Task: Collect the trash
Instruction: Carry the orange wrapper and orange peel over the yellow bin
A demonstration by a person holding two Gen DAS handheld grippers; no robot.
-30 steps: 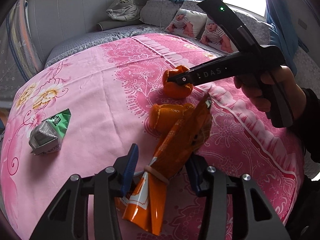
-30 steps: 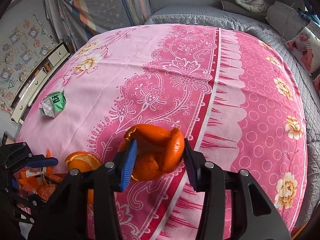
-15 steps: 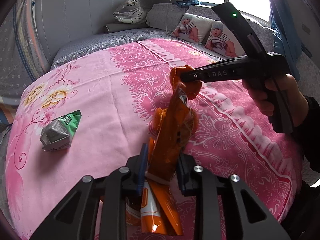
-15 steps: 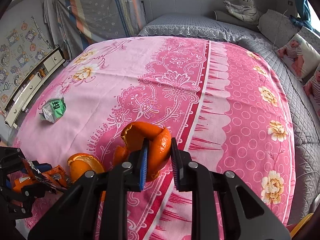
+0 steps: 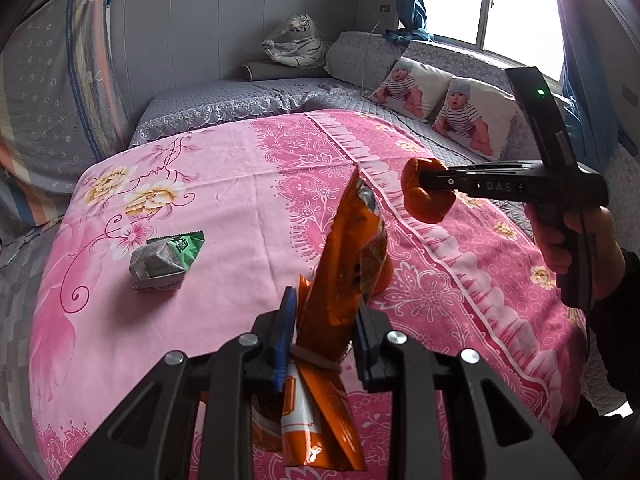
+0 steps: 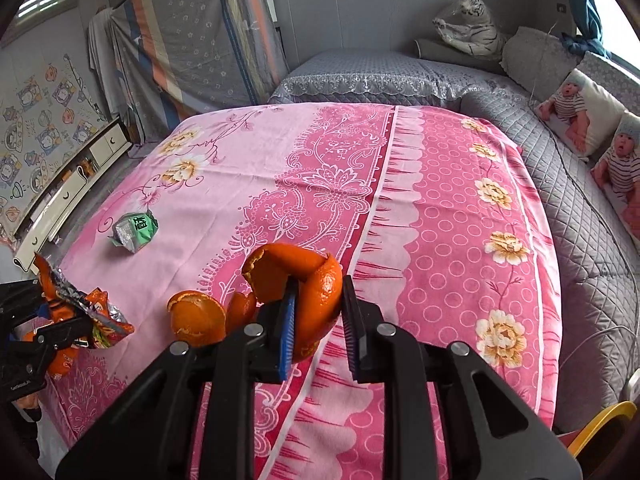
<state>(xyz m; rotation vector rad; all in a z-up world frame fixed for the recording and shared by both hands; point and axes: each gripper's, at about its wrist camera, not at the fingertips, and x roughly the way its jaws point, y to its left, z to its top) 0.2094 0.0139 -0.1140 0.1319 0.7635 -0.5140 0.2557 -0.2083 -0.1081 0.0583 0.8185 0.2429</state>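
The left gripper (image 5: 322,330) is clamped on an orange snack bag (image 5: 348,264), and the right gripper (image 6: 318,312) pinches an orange peel (image 6: 304,280) above the pink bedspread (image 6: 440,200). A second peel (image 6: 196,316) lies at nine o'clock of the held one; a green wrapper (image 6: 134,230) sits at ten o'clock, well apart.

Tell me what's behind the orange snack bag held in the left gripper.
From the left wrist, the snack bag covers most of an orange peel lying on the bedsheet; only its edge shows. The right wrist view shows that peel whole.
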